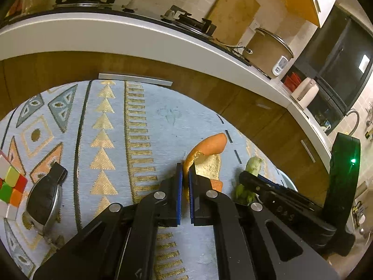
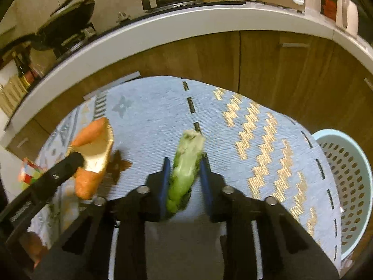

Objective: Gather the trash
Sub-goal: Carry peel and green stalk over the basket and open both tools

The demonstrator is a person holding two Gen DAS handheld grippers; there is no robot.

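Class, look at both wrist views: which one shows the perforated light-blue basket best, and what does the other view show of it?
The right wrist view shows the basket best: its rim and perforated wall stand clearly at the right edge, beside the patterned rug. In the left wrist view only a pale sliver appears behind the right gripper, too little to identify.

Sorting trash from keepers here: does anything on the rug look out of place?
Yes. A car key and a puzzle cube lie on the rug near the food scraps. Neither looks like trash, unlike the orange peel and green vegetable stalk already gripped.
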